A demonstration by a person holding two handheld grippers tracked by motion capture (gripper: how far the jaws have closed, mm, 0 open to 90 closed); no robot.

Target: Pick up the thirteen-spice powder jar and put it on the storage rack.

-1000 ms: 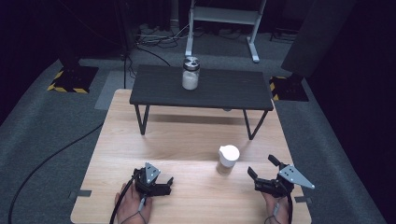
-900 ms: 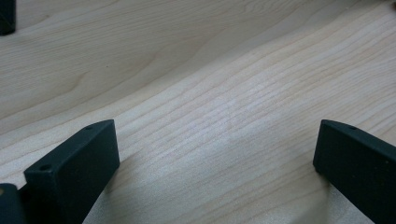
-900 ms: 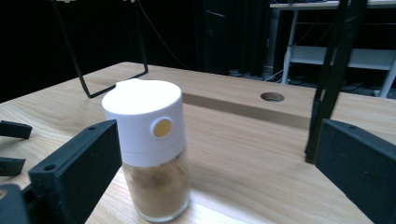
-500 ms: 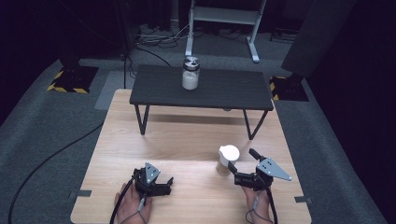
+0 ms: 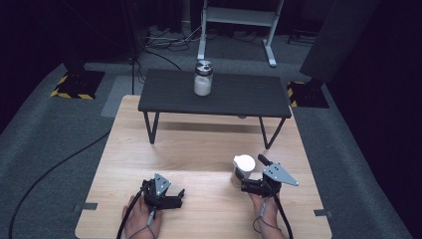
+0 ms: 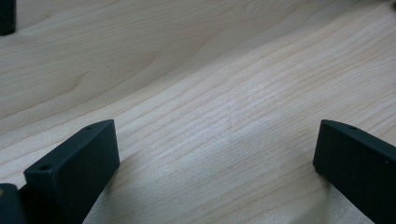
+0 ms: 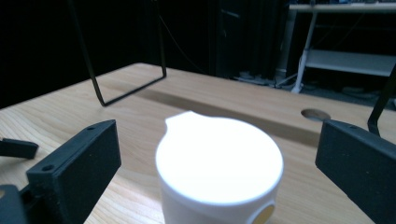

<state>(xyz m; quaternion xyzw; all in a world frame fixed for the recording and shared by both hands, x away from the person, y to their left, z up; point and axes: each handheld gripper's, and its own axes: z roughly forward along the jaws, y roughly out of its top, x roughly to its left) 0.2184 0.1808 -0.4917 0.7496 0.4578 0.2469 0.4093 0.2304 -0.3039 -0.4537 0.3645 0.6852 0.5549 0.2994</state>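
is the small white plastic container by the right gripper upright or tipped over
Upright. The small white plastic container stands on the wooden table with its flat lid facing up, between the open jaws of the right gripper.

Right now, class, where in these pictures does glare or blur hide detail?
In the right gripper view the white container is overexposed and soft, its lid a flat white; in the left gripper view the wooden table grain is sharp close in, softer farther off; in the high view the floor around falls into darkness.
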